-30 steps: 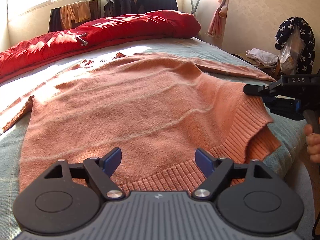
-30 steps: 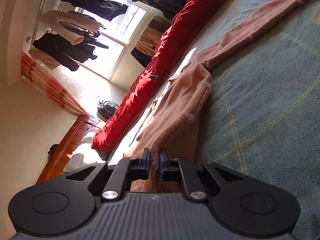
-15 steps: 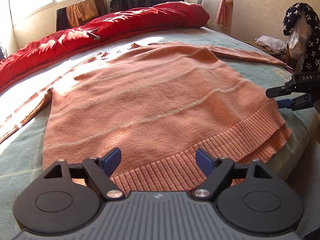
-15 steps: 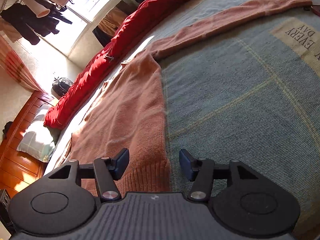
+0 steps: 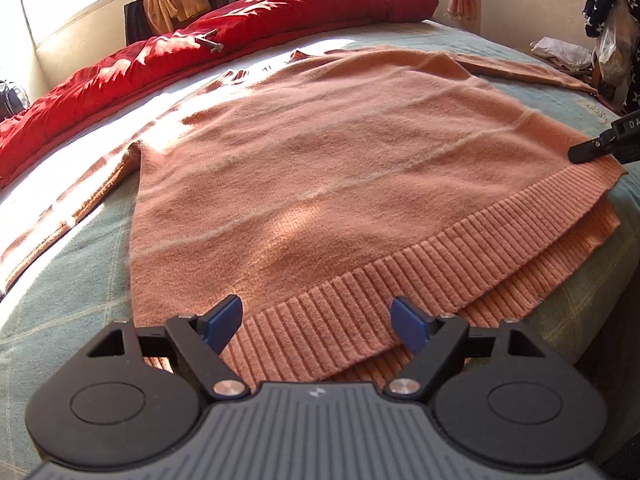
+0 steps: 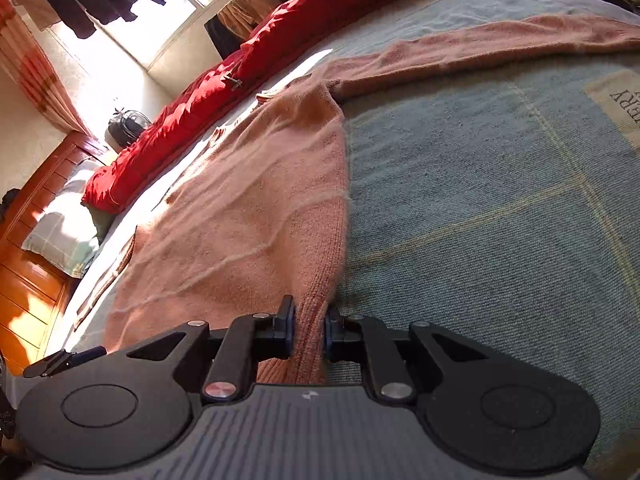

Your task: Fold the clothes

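An orange-pink knitted sweater point(image 5: 340, 152) lies spread flat on the bed, ribbed hem towards me, both sleeves stretched out sideways. My left gripper point(image 5: 316, 314) hangs open just above the hem near its left corner, and its blue pads touch nothing. In the right wrist view the sweater's point(image 6: 248, 216) right hem corner runs between the jaws of my right gripper point(image 6: 309, 330), which are closing with both pads against the ribbed fabric. That right gripper's black fingers point(image 5: 592, 148) show at the right edge of the left wrist view.
A red quilt point(image 5: 208, 60) lies rolled along the far side of the grey-green checked bedspread point(image 6: 500, 208). A pillow point(image 6: 64, 236) rests by the wooden headboard point(image 6: 28, 280). Clothes hang at the window, and a bag and clutter point(image 5: 608, 36) stand beside the bed.
The right gripper let go of the bunched sweater edge, opened wide, then came in again onto the hem corner. The left gripper moved forward and down towards the hem, staying open.
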Available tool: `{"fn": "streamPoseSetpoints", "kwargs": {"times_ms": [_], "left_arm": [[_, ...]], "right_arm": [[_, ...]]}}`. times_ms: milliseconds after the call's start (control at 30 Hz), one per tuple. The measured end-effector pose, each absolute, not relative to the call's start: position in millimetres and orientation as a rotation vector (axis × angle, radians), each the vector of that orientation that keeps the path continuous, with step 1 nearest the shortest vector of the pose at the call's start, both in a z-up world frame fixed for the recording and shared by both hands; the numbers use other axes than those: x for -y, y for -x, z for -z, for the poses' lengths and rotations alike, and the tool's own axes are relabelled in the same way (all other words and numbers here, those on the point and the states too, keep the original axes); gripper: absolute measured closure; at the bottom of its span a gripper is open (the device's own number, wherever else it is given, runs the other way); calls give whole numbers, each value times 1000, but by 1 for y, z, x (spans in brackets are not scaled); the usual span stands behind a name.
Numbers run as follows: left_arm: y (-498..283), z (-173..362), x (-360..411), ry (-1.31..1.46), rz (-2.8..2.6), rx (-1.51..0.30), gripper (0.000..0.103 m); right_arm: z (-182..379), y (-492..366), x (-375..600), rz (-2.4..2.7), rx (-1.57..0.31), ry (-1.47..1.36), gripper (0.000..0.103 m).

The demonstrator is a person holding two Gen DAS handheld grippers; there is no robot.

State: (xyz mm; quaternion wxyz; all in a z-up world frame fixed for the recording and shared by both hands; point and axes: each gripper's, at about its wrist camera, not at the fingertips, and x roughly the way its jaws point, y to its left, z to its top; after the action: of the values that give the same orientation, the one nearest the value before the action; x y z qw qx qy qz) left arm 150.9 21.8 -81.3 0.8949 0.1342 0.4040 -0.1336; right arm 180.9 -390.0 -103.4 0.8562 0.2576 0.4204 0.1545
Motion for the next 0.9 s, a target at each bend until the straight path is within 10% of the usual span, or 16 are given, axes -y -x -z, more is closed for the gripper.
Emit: {"fn": "streamPoseSetpoints", "kwargs": {"times_ms": [233, 767, 900], "left_arm": [[-182, 53, -31, -297, 305, -731, 21], [-179, 93, -72, -91, 315, -867, 18], [-179, 92, -60, -129, 277, -871, 16]], "right_arm": [[56, -180, 381, -271, -773, -413, 40], [58, -134, 377, -382, -840, -541, 40], [67, -115, 376, -355, -908, -446, 61]]}}
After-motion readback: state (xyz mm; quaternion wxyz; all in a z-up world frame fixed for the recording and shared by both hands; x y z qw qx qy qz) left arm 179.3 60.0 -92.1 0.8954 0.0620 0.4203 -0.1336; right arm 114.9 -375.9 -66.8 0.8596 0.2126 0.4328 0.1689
